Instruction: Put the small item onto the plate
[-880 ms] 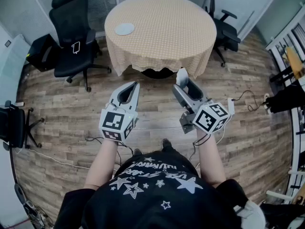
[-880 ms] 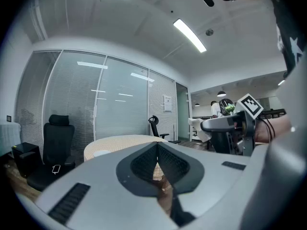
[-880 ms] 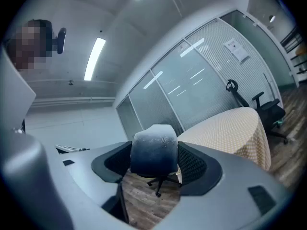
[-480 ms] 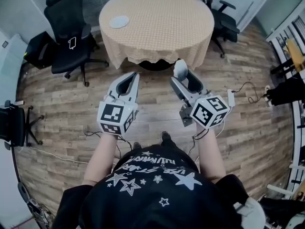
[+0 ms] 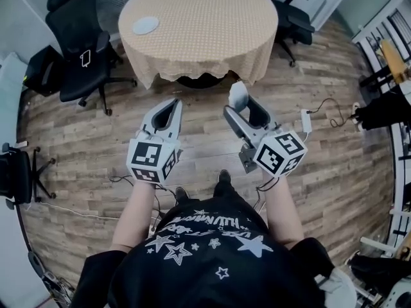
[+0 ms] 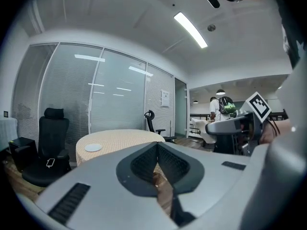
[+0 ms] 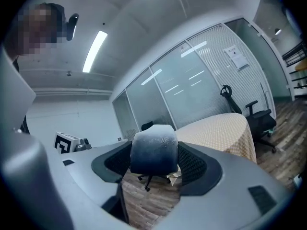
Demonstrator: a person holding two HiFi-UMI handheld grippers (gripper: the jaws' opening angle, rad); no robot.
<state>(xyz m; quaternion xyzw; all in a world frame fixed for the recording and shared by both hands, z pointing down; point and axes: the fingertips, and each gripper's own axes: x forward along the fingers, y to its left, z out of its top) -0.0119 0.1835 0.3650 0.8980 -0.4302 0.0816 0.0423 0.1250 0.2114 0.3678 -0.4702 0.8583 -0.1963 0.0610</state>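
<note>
Close in front of the person, the left claw [image 5: 173, 105] is pinched shut on nothing. Beside it at 3 o'clock, the right claw [image 5: 241, 105] stands wide and grips the small item [image 5: 237, 94], a pale rounded lump wedged between its pads at the tips. Farther off at 12 o'clock stands the round worktop [image 5: 205, 18], well apart from both claws. The plate [image 5: 146, 25] lies near its 10 o'clock edge.

Round worktop [image 5: 212, 31] draped in a beige checked cloth, standing on a wood-plank floor [image 5: 83, 140]. Black office chair [image 5: 80, 47] just left of it, with a black bag [image 5: 38, 76] beside that. Second office chair [image 5: 292, 18] at its right. White adapter [image 5: 306, 120] with its cable lying on the planks.
</note>
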